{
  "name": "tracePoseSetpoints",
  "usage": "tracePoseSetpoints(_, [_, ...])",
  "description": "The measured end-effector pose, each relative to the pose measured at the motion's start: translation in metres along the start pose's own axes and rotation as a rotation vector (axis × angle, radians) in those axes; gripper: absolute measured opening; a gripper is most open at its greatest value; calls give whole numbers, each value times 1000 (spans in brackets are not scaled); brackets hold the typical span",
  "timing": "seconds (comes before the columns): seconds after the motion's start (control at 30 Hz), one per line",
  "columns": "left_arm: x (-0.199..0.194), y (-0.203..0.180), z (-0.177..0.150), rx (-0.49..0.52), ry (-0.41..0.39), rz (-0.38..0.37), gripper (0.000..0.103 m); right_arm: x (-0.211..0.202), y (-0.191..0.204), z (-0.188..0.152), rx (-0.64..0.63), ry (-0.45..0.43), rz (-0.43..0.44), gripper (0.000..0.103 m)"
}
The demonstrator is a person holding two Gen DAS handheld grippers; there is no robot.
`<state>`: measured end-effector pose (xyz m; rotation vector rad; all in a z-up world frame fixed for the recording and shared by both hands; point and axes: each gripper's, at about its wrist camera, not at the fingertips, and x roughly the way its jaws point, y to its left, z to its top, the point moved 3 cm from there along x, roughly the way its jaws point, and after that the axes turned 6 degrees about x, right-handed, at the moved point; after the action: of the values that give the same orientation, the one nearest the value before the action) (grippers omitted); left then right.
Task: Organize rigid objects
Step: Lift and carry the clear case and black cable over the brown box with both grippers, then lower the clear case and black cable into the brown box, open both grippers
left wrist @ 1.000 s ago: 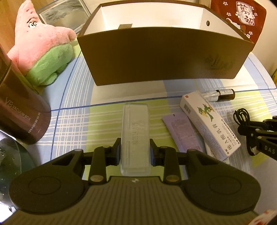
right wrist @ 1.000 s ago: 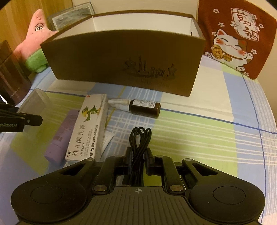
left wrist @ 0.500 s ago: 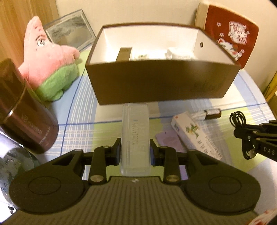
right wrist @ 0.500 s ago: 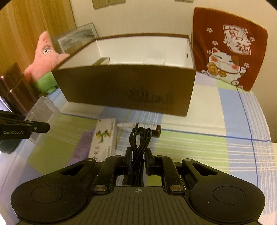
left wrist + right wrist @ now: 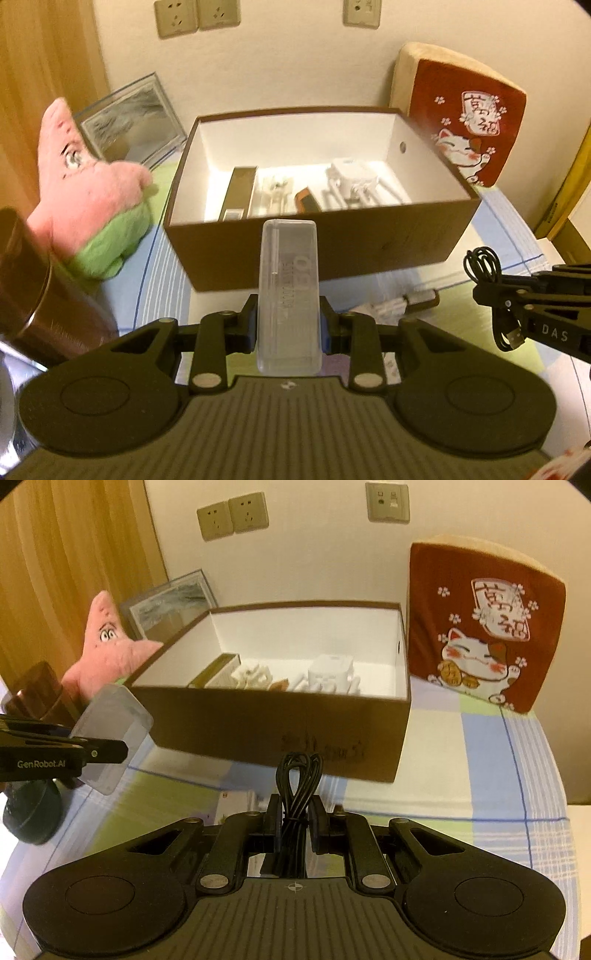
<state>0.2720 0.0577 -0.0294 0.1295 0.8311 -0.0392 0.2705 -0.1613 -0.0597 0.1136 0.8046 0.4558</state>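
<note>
Clear plastic catches the warm lamplight: the left gripper (image 5: 289,328) is clamped on a long see-through case (image 5: 289,295), its two blue-padded fingers (image 5: 252,328) pressing the case's sides so that it sticks out ahead, raised above the checked tablecloth (image 5: 491,775) and just short of the near wall of the brown box (image 5: 369,254). Off to its right, the right gripper (image 5: 295,825) has its jaws closed on a bundled black cable (image 5: 297,801), whose loops stand up between the fingers; from the left wrist view the same cable (image 5: 491,288) hangs with a plug at its lower end, in the air in front of the box's right corner. The box sits open, white inside, and already holds a slim brown carton (image 5: 238,194), a white charger (image 5: 352,177) with its cord, a small brown-edged item and some pale pieces I can't identify. On the cloth below the left gripper lie a little dark bottle (image 5: 421,297) and other bits, mostly hidden. A pink and green star plush (image 5: 88,192) leans left of the box, a framed picture (image 5: 133,122) behind it, a dark brown canister (image 5: 33,288) nearer. A red cushion with a lucky cat (image 5: 480,627) stands against the wall to the right.
</note>
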Motion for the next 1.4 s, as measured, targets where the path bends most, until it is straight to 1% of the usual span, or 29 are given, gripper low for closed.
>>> tracePoseSetpoints(0.23, [7, -6, 26, 19, -37, -16, 27, 3, -8, 30, 22, -45, -2, 11])
tracePoseSetpoints(0.37, [16, -6, 46, 15, -59, -24, 27, 9, -9, 52, 11, -69, 3, 11])
tracePoseSetpoints(0.6, [35, -4, 88, 33, -92, -14, 27, 31, -14, 97, -9, -119, -37, 11])
tracePoseSetpoints(0.77, [59, -6, 113, 48, -86, 1, 27, 52, -24, 122, 1, -134, -62, 11])
tracePoseSetpoints(0.97, [93, -8, 129, 62, -64, -3, 27, 86, -36, 136, 2, -103, -89, 11])
tracePoseSetpoints(1.13, [124, -9, 142, 74, -32, -17, 27, 115, -42, 147, -26, -79, -113, 11])
tracePoseSetpoints(1.4, [175, -6, 157, 73, 23, -11, 27, 158, -53, 157, -69, -27, -158, 11])
